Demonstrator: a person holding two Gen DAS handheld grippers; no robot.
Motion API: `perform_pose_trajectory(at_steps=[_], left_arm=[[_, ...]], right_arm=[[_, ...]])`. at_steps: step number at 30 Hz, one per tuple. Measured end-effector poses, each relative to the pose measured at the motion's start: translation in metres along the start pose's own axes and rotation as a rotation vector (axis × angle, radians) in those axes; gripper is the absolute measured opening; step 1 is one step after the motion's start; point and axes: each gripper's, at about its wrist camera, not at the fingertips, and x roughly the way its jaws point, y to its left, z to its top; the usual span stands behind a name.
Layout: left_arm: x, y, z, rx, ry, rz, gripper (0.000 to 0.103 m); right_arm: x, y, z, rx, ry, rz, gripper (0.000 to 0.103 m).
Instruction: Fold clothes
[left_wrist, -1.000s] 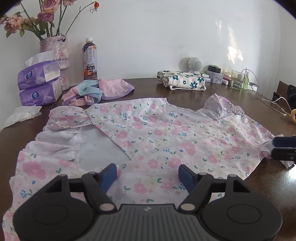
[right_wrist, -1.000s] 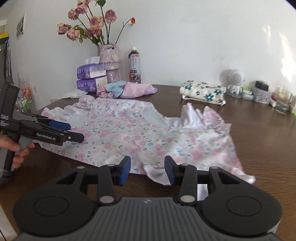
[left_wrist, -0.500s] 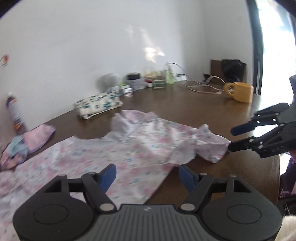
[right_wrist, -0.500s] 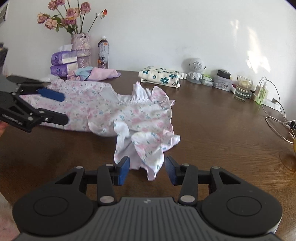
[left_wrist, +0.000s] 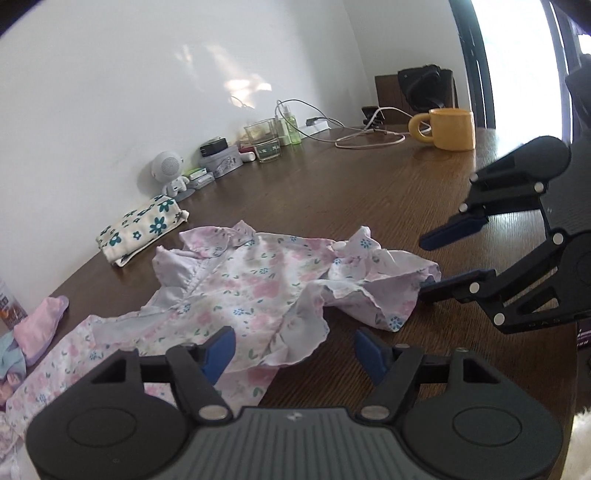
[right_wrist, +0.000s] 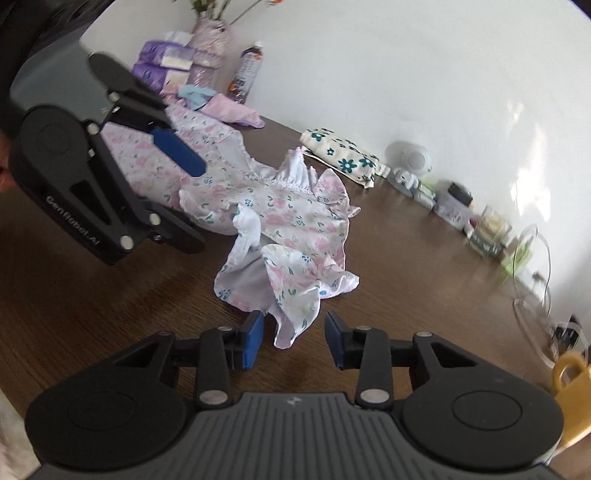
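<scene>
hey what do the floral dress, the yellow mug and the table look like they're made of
Floral dress: thin woven fabric, probably light cotton, matte; it crumples softly into ruffles.
Yellow mug: looks like glazed ceramic, thick-walled and smooth, though plastic can't be ruled out.
Table: dark brown wood or wood veneer, with visible grain and a slight sheen where window light falls.

Thin, soft floral cloth dress lies rumpled on the wooden table, whose grained brown top shines glossy. Beyond the dress, the yellow mug looks smooth and matt.
</scene>
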Motion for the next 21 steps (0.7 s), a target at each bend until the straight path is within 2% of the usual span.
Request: perform_pose_trajectory(at_steps=[1, 2, 3, 4, 6, 7, 8, 15, 21], left_arm=[[0.001, -0.002, 0.001, 0.011, 0.0, 0.0, 0.067], [0.002, -0.003, 0.002, 0.02, -0.003, -0.001, 0.065], [0.003, -0.004, 0.003, 0.028, -0.006, -0.001, 0.059], [0.003, -0.006, 0.005, 0.037, -0.012, 0.0, 0.054], [0.002, -0.005, 0.008, 0.038, -0.024, -0.01, 0.032], [0.002, -0.003, 0.01, 0.033, -0.03, -0.019, 0.025], [0.002, 0.0, 0.013, 0.021, -0.033, -0.031, 0.013], [0.014, 0.032, 0.027, -0.154, -0.029, -0.094, 0.012], [0.039, 0.061, 0.03, -0.266, 0.024, -0.082, 0.015]], right_arm=[[0.001, 0.002, 0.001, -0.033, -0.001, -0.005, 0.032], [0.001, 0.004, 0.001, -0.061, -0.003, -0.005, 0.024], [0.0, 0.004, 0.002, -0.08, -0.01, -0.004, 0.013], [-0.002, 0.004, 0.004, -0.09, -0.023, -0.003, 0.009], [-0.007, 0.003, 0.008, -0.111, -0.048, -0.003, 0.006], [-0.009, 0.0, 0.012, -0.118, -0.063, -0.006, 0.005], [-0.01, -0.002, 0.016, -0.123, -0.078, -0.009, 0.005], [0.01, -0.035, 0.048, -0.075, -0.114, 0.004, 0.005], [0.052, -0.065, 0.063, 0.03, -0.053, 0.073, 0.006]])
